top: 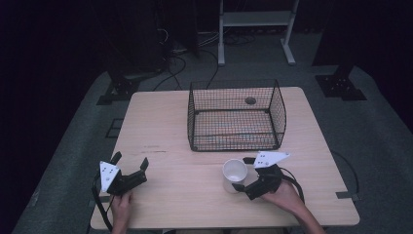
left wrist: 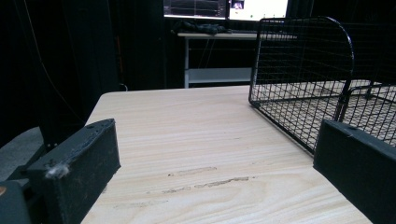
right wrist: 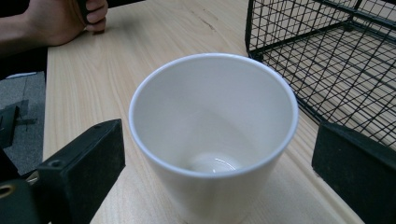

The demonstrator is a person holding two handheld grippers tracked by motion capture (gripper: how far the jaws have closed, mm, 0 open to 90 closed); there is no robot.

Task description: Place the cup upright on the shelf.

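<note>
Now | right tool released, jaws flanking cup | left tool released | basket near

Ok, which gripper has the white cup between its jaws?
The right gripper: its open jaws flank the white cup. The left gripper is open over bare table.

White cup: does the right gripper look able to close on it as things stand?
Probably yes: the right gripper is open, one jaw on each side of the upright white cup, nothing between.
</note>
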